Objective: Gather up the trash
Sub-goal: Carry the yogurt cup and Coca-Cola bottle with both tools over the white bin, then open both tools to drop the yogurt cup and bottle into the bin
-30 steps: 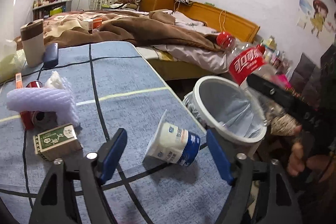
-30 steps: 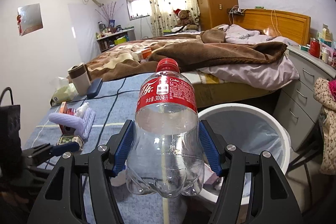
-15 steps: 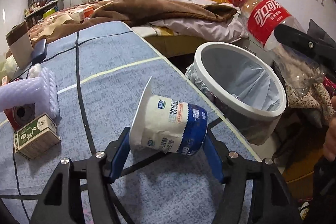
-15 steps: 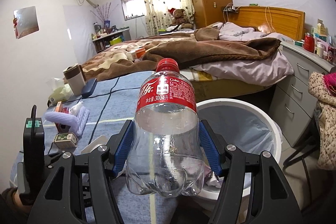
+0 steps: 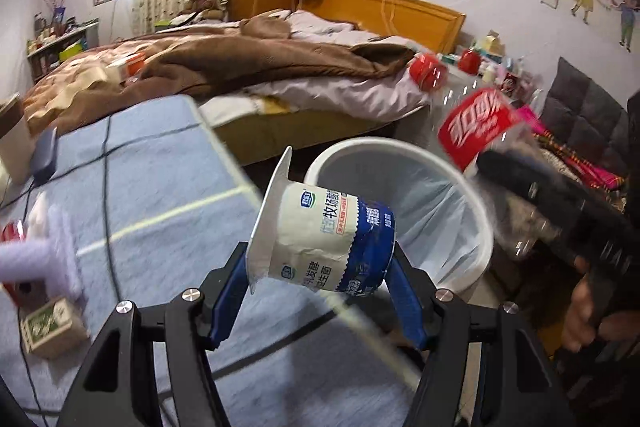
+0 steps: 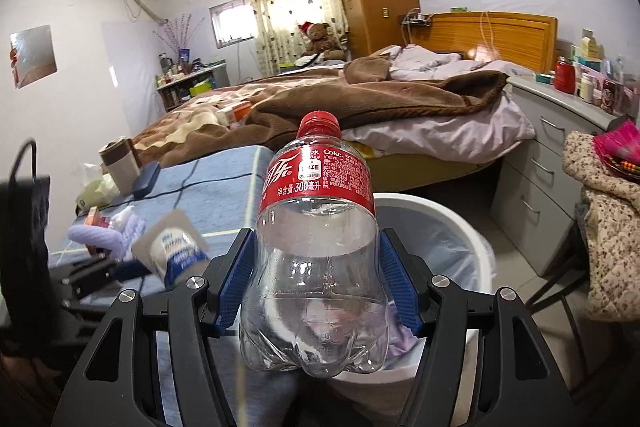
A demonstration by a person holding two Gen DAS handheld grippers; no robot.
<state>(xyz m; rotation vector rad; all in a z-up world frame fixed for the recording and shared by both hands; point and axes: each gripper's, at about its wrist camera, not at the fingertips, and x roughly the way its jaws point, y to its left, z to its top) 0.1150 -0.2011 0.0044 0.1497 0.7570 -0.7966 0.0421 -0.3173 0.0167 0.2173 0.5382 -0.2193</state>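
Note:
My left gripper (image 5: pixel 318 267) is shut on a white and blue yogurt cup (image 5: pixel 320 235) and holds it in the air at the table edge, beside the white trash bin (image 5: pixel 476 227). The cup lies on its side, lid flap to the left. My right gripper (image 6: pixel 316 279) is shut on an empty clear Coke bottle (image 6: pixel 316 227) with a red label and cap, held upright over the near rim of the bin (image 6: pixel 452 219). The bottle also shows in the left wrist view (image 5: pixel 476 127), above the bin. The cup also shows in the right wrist view (image 6: pixel 176 247).
On the blue tablecloth (image 5: pixel 152 187) lie a purple foam net (image 5: pixel 40 255), a red can (image 5: pixel 12 235), a small green and tan box (image 5: pixel 48 323) and a dark case (image 5: pixel 44 155). A bed (image 6: pixel 360 107) stands behind, grey drawers (image 6: pixel 552 163) to the right.
My left gripper closed on the yogurt cup, lifted it off the table and carried it toward the bin. My right gripper still holds the bottle, now lower over the bin's rim.

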